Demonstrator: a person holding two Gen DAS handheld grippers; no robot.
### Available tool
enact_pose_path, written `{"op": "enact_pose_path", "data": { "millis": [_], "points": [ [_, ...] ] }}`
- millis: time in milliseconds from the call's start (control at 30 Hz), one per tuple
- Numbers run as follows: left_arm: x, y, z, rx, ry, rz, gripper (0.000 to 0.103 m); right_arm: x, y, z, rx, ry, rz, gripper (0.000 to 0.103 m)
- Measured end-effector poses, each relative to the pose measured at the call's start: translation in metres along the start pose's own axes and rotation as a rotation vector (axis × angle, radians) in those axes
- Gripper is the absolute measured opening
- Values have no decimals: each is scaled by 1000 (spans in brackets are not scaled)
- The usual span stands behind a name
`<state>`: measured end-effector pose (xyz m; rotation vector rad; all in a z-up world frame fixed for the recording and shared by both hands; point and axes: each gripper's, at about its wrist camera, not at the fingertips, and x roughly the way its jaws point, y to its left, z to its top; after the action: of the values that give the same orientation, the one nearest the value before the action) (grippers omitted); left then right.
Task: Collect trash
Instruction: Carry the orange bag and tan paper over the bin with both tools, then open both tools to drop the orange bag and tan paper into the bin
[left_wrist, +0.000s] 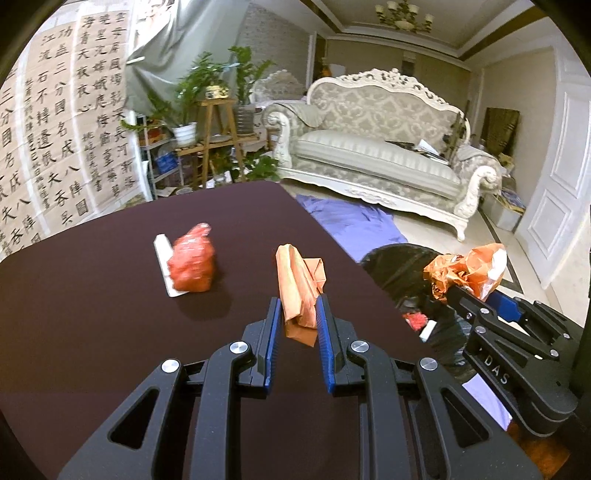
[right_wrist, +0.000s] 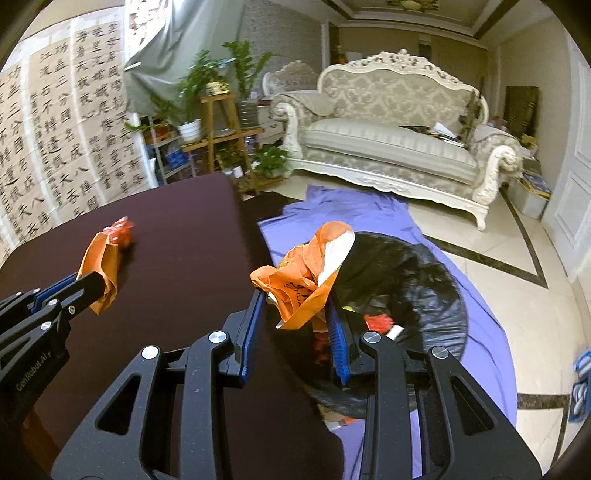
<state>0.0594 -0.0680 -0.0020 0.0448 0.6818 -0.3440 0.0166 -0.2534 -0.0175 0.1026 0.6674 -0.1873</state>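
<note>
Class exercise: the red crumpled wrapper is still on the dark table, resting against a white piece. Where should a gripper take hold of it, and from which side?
Grip the red crumpled wrapper across its bulging upper body, coming from above and the near side. The white piece leans against its left flank, so probably place the jaws front and back, clear of that piece.

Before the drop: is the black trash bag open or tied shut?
Open. The black trash bag gapes wide on the floor, with red and white scraps visible inside its mouth.

We see dim, even indoor light; fisheye bending and dark vignette at edges; red wrapper (left_wrist: 192, 264) motion-blurred.
</note>
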Motion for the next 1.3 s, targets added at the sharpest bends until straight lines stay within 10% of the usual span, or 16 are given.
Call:
{"op": "enact_pose_path", "data": {
  "millis": [900,1300],
  "points": [
    [76,-87,28,139,54,-62,21,45,-74,19,100,28,-99,34],
    [84,-88,22,135,87,-39,58,56,-85,11,125,55,-133,44]
  ]
}}
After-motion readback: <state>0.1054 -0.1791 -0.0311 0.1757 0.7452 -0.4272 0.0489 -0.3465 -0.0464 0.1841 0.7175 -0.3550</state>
